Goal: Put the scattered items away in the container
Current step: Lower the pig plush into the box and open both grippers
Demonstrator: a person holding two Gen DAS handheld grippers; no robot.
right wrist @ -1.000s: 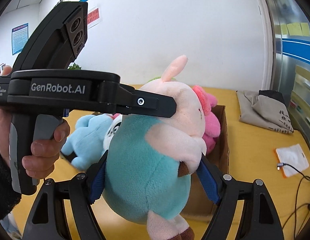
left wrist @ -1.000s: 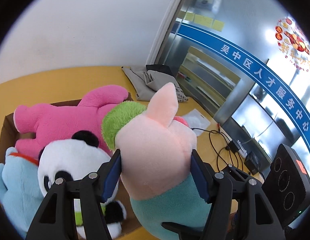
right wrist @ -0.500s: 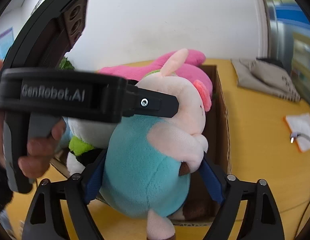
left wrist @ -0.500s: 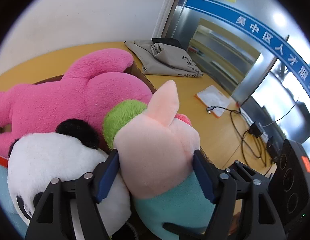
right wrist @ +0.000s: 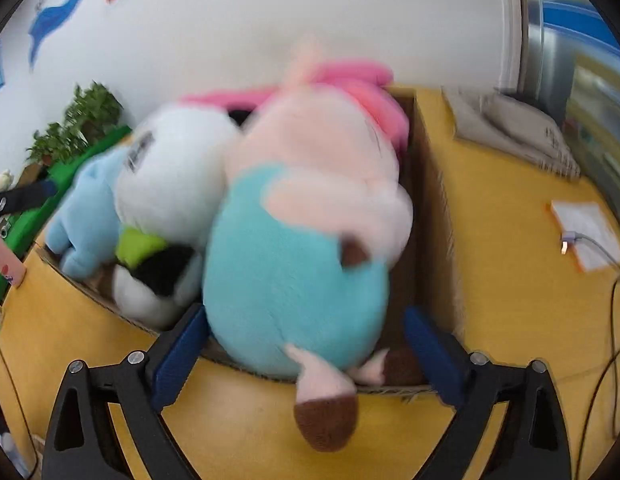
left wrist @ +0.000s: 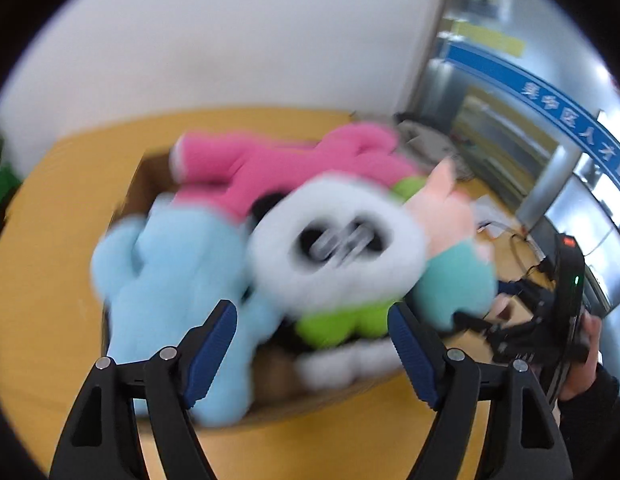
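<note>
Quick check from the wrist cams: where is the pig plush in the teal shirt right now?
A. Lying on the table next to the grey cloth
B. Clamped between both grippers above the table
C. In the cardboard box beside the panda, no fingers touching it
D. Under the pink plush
C: the pig plush sits in the cardboard box against the panda, with the right gripper open around it and the left gripper open and empty.

Plain white wall [left wrist: 229, 40] up at 12 o'clock, orange-yellow tabletop [right wrist: 510, 280] all around. Glass partition with a blue banner [left wrist: 550, 112] at 2 o'clock, leafy green plants [right wrist: 81, 120] over at 9 o'clock in the right view.
</note>
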